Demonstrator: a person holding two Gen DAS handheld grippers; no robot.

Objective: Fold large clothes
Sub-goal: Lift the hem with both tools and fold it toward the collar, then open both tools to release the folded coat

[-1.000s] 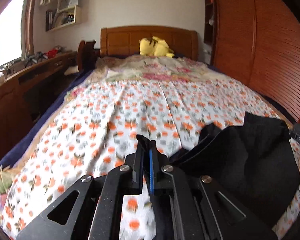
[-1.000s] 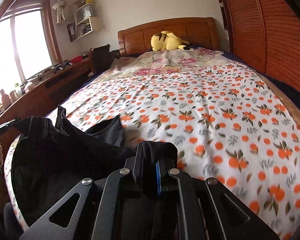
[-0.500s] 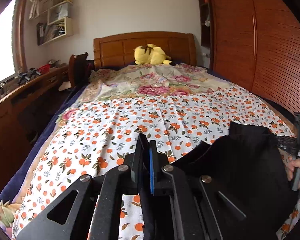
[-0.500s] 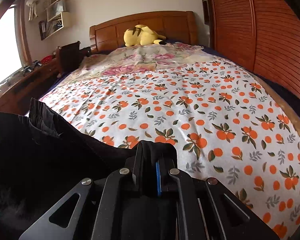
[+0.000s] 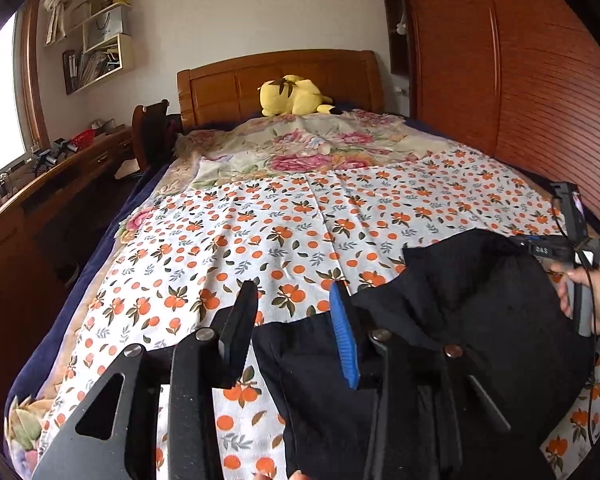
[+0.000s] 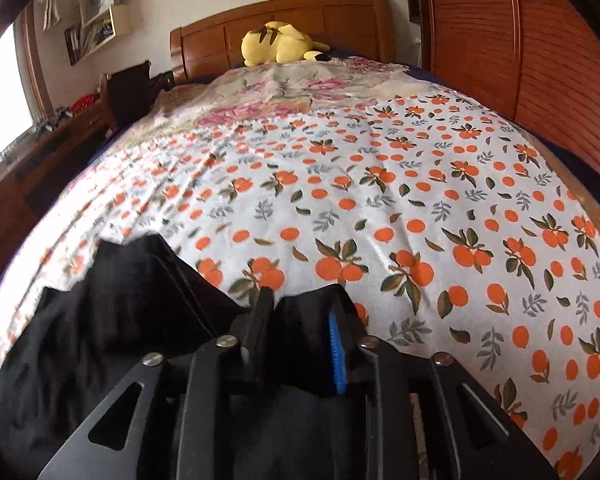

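Black garment spread across the near end of the orange-print bedsheet, both grippers letting go.

The black fabric garment lies on the white orange-patterned bedsheet, its long axis running crosswise to the wooden headboard, at the end far from it. The left gripper tilts down over the garment's left edge, jaws opening, cloth lying slack between them. The right gripper, held by a hand, angles down at the garment's right edge, jaws likewise opening, a fabric fold rising between them unpressed.
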